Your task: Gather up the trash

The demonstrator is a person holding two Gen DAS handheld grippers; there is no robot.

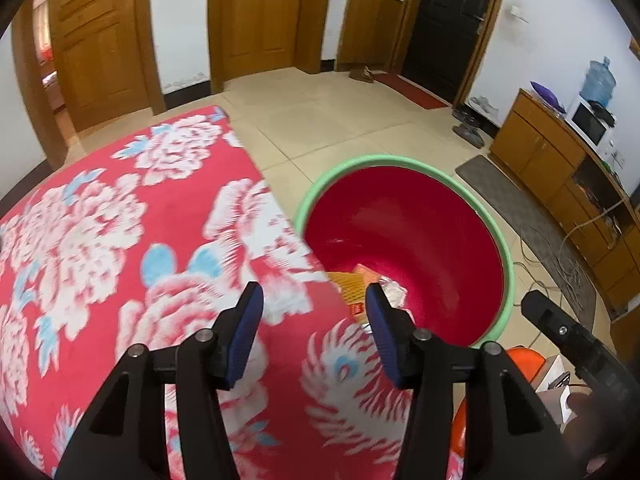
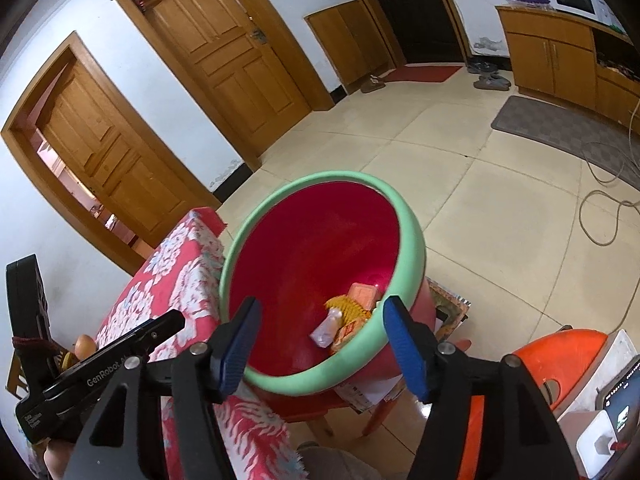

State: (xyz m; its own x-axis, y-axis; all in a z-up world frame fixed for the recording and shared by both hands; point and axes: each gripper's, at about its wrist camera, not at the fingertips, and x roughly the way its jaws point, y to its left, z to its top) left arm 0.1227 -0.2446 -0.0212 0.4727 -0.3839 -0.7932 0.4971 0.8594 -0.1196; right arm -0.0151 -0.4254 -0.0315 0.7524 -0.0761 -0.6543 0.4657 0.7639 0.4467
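A red basin with a green rim (image 1: 505, 248) (image 2: 412, 248) stands beside the table with the red floral cloth (image 1: 120, 240) (image 2: 176, 280). Inside it lie an orange-yellow wrapper (image 2: 348, 312) (image 1: 352, 286), a small orange packet (image 2: 363, 295) and a pale crumpled wrapper (image 2: 326, 330) (image 1: 394, 290). My left gripper (image 1: 314, 336) is open and empty above the cloth near the basin's edge. My right gripper (image 2: 320, 344) is open and empty, hovering over the basin's near rim. The left gripper's body (image 2: 100, 368) shows at the left of the right wrist view.
A red stool (image 2: 320, 404) holds up the basin. An orange plastic chair (image 2: 560, 352) with white boxes stands at the right. Cables (image 2: 608, 208) and a grey mat (image 2: 560, 128) lie on the tiled floor. Wooden doors and a cabinet (image 1: 560, 160) line the walls.
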